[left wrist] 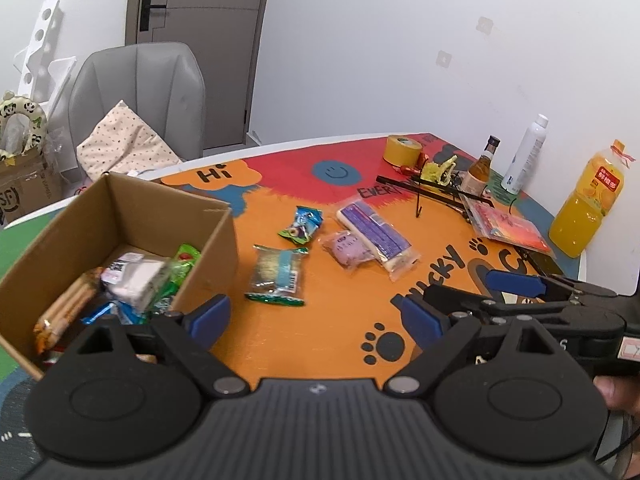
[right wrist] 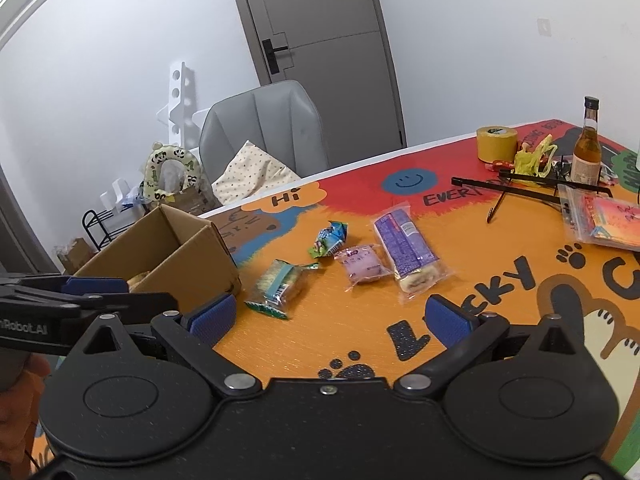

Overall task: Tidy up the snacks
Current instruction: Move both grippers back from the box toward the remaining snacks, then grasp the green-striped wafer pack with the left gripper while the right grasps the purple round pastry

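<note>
1. Left gripper (left wrist: pixel 318 320): blue-padded fingers (left wrist: pixel 210 318) spread wide, nothing between them; it hangs over the orange part of the surface (left wrist: pixel 320 344), its left finger just beside the near right corner of the box.
2. Right gripper (right wrist: pixel 334 318): fingers (right wrist: pixel 450 322) likewise spread wide and empty, above the printed lettering. In the left wrist view it shows at the right edge, beside the left gripper.
3. Cardboard box (left wrist: pixel 132 216): open-topped, at the left of the surface. It holds several wrapped snacks: a white packet (left wrist: pixel 134 280), a green packet (left wrist: pixel 182 266), a long orange-brown pack (left wrist: pixel 66 312) against the left wall, and blue wrappers below them.
4. Green-and-blue clear packet (left wrist: pixel 276 276): flat on the surface, just right of the box, apart from it.
5. Small blue-green sachet (left wrist: pixel 302 222): behind item 4, lying free.
6. Pink wrapped cake (left wrist: pixel 348 250): right of the sachet, touching the long pack.
7. Long purple-labelled roll pack (left wrist: pixel 376 234): lying at a slant, its near end overlapping the pink cake's wrapper.
8. Clear zip bag with red contents (left wrist: pixel 506 226): far right, well apart from the snacks.
9. Far edge of the surface: yellow tape roll (left wrist: pixel 402 150), brown glass bottle (left wrist: pixel 480 170), white spray can (left wrist: pixel 526 156), orange juice bottle (left wrist: pixel 588 204), black rods (left wrist: pixel 432 192).
10. Beyond the surface: grey chair (left wrist: pixel 136 92) with a dotted cushion (left wrist: pixel 124 148).
</note>
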Available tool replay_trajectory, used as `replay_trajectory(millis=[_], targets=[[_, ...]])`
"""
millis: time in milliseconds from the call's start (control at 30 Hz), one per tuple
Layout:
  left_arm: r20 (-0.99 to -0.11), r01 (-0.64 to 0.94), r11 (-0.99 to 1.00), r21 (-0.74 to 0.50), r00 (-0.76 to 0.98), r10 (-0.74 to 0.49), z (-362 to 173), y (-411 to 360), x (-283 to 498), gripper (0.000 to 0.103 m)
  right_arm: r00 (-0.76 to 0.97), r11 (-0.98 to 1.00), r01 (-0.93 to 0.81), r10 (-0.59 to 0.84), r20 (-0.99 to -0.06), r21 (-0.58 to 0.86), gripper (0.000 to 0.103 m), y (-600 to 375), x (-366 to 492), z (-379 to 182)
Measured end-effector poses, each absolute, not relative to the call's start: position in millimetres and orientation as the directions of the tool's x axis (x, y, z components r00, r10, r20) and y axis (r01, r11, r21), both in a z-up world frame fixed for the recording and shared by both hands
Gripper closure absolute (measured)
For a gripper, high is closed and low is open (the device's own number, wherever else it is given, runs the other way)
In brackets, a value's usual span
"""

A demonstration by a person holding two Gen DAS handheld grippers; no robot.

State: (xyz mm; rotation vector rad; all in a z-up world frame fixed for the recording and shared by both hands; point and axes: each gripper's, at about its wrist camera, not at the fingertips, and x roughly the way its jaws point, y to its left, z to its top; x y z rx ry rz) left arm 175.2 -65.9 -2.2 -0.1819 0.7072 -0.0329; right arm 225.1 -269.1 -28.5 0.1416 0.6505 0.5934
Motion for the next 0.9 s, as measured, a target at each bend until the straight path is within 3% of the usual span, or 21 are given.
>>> replay_trajectory(millis=[267, 733, 900], targets=[[-0.657, -0.057, 0.985, -0.161, 0.752, -0.064, -15, -78, 191, 0.014, 0.62, 0.828, -0.483, 0.554, -0.555, 0.286, 0.011, -274, 237, -38], [-0.68, -0.133, 0.981, -0.144, 0.733, 0.0, -45, -81, 234, 0.031, 0.589, 0.817, -0.49, 0.568, -0.575, 0.304, 0.029, -279, 275, -57], [-0.686, -0.167, 0.975, -0.146, 0.727, 0.021, -60, -80, 249, 0.033, 0.576, 0.809, -0.501, 0.577, -0.579, 0.308, 0.032, -275, 290, -62]])
